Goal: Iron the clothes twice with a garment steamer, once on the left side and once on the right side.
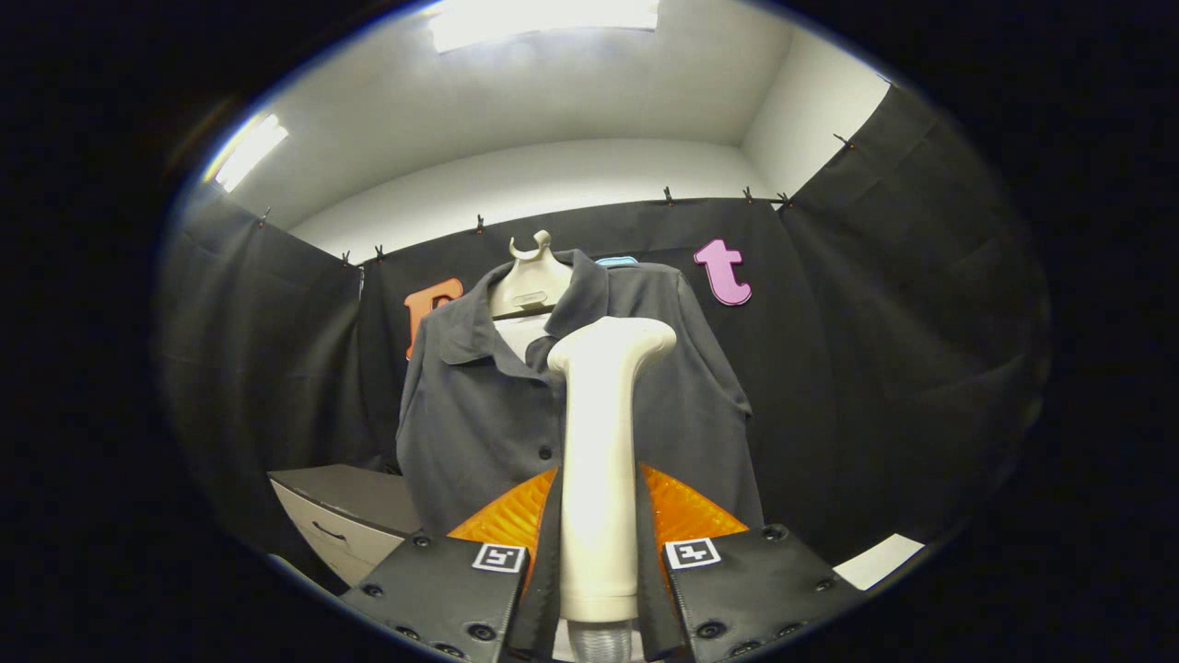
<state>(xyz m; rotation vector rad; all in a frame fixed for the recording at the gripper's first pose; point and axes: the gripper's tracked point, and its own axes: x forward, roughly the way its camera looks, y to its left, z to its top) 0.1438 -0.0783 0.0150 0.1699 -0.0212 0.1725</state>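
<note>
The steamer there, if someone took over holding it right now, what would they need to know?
Gripper: shut on the cream garment steamer, held upright by its handle between the fingers.
Steamer head: raised at chest height of the grey shirt, close to the button line; contact can't be told.
Shirt: on a hanger against the booth wall.
Done: steamer picked up.
Left: one pass on each side; no finished pass can be told.

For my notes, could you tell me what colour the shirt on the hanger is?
Dark grey shirt, seen in the gripper view, beyond the steamer gripped between the fingers.
</note>
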